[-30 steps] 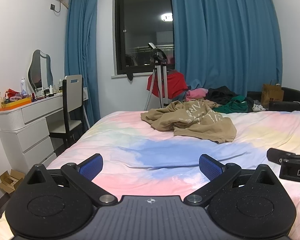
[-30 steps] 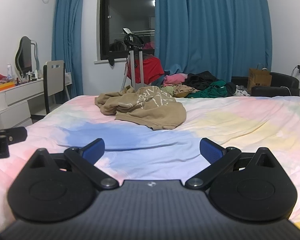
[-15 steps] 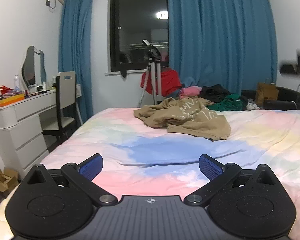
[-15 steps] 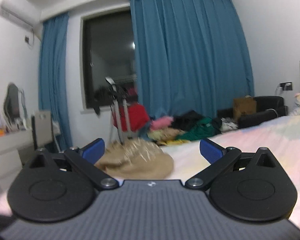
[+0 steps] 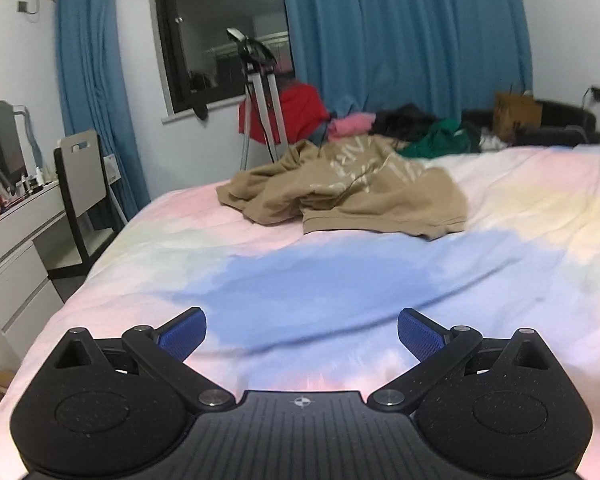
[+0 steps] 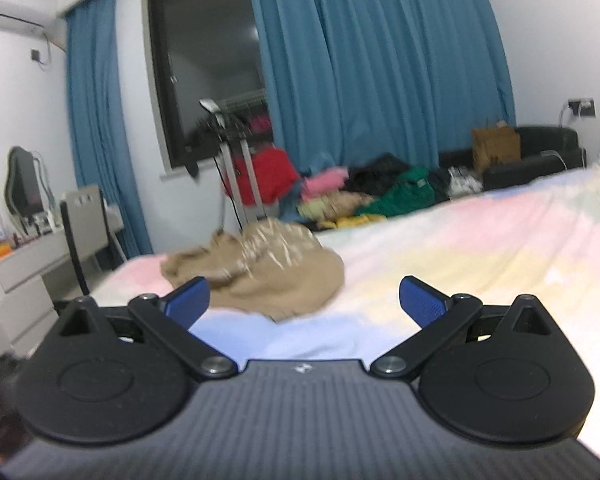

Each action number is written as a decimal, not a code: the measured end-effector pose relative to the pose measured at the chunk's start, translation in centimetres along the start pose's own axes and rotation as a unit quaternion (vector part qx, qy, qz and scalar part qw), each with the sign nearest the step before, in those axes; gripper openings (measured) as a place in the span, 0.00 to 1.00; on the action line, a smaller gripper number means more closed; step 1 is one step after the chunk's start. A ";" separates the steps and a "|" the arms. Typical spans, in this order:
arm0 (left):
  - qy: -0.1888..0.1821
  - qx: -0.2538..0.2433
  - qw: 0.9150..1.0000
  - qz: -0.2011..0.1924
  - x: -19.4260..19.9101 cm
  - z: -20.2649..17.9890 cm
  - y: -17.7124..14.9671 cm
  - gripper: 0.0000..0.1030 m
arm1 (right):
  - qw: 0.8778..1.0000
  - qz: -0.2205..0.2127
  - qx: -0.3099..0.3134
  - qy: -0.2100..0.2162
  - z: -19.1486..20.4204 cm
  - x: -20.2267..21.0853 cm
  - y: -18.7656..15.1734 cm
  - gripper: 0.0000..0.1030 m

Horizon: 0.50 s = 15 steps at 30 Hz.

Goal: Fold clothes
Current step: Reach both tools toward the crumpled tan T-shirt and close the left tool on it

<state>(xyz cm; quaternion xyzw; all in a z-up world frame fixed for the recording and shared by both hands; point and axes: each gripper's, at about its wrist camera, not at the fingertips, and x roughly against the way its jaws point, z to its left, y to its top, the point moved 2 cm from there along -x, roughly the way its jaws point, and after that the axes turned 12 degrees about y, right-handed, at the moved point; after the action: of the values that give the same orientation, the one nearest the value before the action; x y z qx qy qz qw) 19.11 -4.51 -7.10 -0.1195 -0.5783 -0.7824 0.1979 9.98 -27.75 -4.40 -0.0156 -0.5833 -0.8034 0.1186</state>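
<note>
A crumpled tan sweatshirt [image 5: 352, 196] with white lettering lies in a heap on the pastel tie-dye bedspread [image 5: 340, 280], toward the far side of the bed. My left gripper [image 5: 302, 336] hovers over the near part of the bed, well short of the sweatshirt, open with nothing between its blue pads. The right wrist view is blurred: the tan sweatshirt [image 6: 260, 272] sits ahead and left of centre, and my right gripper [image 6: 304, 304] is open and empty, tilted over the bedspread [image 6: 480, 248].
A pile of pink, black and green clothes [image 5: 412, 128] lies beyond the bed by the blue curtains. A tripod [image 5: 260, 100] and red bag stand at the window. A white dresser [image 5: 16, 240] and chair [image 5: 82, 184] are at the left.
Both grippers have swung forward and tilted; the sweatshirt looks nearer in the left view. The right view has dropped back down toward the bed. Both grippers stay open.
</note>
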 end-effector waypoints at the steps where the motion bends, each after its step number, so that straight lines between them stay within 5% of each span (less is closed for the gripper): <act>1: 0.005 -0.014 1.000 -0.001 -1.9 -0.8 0.5 0.98 | 1.000 0.007 -0.005 -0.003 -0.4 -0.3 -0.4 1.00; 9: 0.049 -0.069 0.996 -0.010 -16.5 -5.5 4.8 0.93 | 0.999 0.038 -0.034 -0.011 -3.5 -4.0 -2.9 1.00; 15: 0.049 -0.135 0.989 -0.016 -23.8 -8.5 6.2 0.84 | 0.997 0.057 -0.041 -0.017 -5.5 -7.7 -5.0 1.00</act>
<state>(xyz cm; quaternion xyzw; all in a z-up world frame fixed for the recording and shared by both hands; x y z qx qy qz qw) 43.53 -10.08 -14.29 -0.0974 -0.4587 -0.8614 0.1951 17.06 -30.11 -12.04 -0.0675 -0.5498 -0.8183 0.1535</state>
